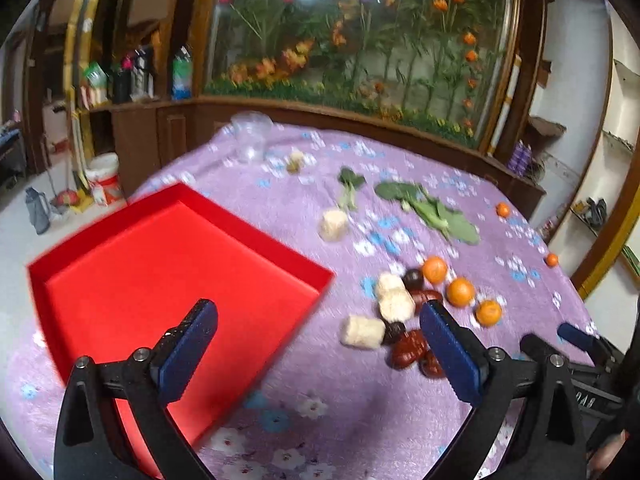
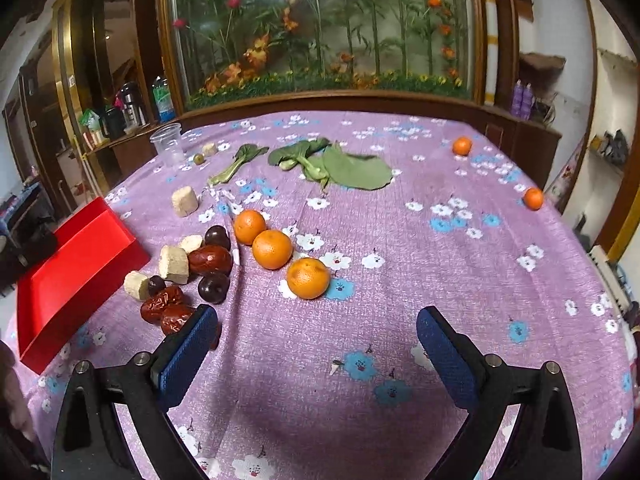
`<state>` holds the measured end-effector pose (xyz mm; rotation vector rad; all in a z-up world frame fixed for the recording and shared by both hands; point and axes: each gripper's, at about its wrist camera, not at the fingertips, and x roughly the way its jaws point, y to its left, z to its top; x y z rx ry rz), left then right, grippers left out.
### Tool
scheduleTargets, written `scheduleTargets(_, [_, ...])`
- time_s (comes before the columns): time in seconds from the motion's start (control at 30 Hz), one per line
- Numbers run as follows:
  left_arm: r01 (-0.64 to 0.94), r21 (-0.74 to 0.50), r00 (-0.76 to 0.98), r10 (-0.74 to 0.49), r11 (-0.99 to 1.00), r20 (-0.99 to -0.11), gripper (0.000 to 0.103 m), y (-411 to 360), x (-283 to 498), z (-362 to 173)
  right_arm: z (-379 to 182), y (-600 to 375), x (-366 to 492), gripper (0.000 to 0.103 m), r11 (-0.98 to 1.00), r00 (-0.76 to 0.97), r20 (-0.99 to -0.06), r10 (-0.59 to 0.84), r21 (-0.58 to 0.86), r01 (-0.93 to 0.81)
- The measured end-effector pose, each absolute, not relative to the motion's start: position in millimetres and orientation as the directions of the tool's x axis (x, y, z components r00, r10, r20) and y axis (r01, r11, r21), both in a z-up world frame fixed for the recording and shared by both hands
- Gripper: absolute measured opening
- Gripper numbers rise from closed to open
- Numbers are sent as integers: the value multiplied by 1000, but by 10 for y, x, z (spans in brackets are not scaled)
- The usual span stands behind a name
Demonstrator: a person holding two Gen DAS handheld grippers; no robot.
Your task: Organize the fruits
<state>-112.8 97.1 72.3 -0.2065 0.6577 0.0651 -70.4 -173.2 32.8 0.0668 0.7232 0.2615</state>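
A red tray (image 1: pixel 120 264) lies on the purple floral cloth at the left; it also shows in the right wrist view (image 2: pixel 72 280). Right of it sit three oranges (image 2: pixel 308 278), red dates (image 2: pixel 210 260), dark plums (image 2: pixel 214 287) and pale cut chunks (image 2: pixel 174 264). Two more oranges (image 2: pixel 533 198) lie far right. My left gripper (image 1: pixel 318 320) is open and empty above the tray's right edge, near the dates (image 1: pixel 408 350). My right gripper (image 2: pixel 316 320) is open and empty, just short of the nearest orange. Its fingertip (image 1: pixel 576 334) shows in the left wrist view.
Green leafy vegetables (image 2: pixel 348 166) and a clear plastic cup (image 2: pixel 168 144) lie toward the table's far side, with another pale chunk (image 2: pixel 185 201). A wooden cabinet with bottles and a glass flower display stand behind the table (image 2: pixel 400 240).
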Motion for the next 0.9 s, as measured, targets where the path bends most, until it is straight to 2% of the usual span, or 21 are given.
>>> scheduleTargets(0.13, [-62, -186, 764, -74, 981, -641, 99, 840, -1027, 604, 291, -1662, -682, 101, 948, 693, -650, 313, 172, -267])
scheduleTargets(0.27, [-16, -202, 744, -123, 979, -657, 86, 775, -940, 535, 265, -1420, -692, 101, 913, 642, -666, 379, 157, -376])
scheduleTargets(0.37, [-10, -228, 718, -152, 974, -680, 77, 798, -866, 485, 284, -1370, -637, 101, 913, 645, -668, 371, 136, -384])
scheduleTargets(0.47, [5, -276, 691, -202, 961, -694, 76, 819, -731, 498, 303, -1462, -468, 101, 930, 655, -675, 338, 134, -343])
scheduleTargets(0.53, [39, -283, 679, -234, 958, -696, 76, 769, -596, 562, 283, -1512, -354, 95, 940, 656, -688, 311, 122, -317])
scheduleTargets(0.6, [79, -279, 665, -259, 957, -700, 76, 699, -449, 608, 240, -1535, -242, 82, 944, 640, -707, 301, 127, -304])
scheduleTargets(0.67, [120, -252, 650, -268, 960, -711, 76, 574, -257, 633, 190, -1556, -153, 75, 945, 619, -724, 304, 146, -294])
scheduleTargets(0.73, [173, -225, 639, -283, 959, -715, 76, 440, -94, 637, 143, -1560, -82, 75, 944, 608, -731, 311, 162, -288])
scheduleTargets(0.77, [198, -202, 633, -282, 959, -721, 72, 361, 0, 627, 126, -1556, -59, 75, 944, 606, -733, 310, 164, -285])
scheduleTargets(0.8, [219, -183, 626, -282, 958, -727, 64, 302, 84, 609, 116, -1557, -43, 75, 944, 605, -733, 312, 167, -284])
scheduleTargets(0.9, [276, -191, 576, -321, 942, -752, 57, 170, 338, 520, 95, -1554, 20, 75, 942, 600, -734, 317, 173, -286])
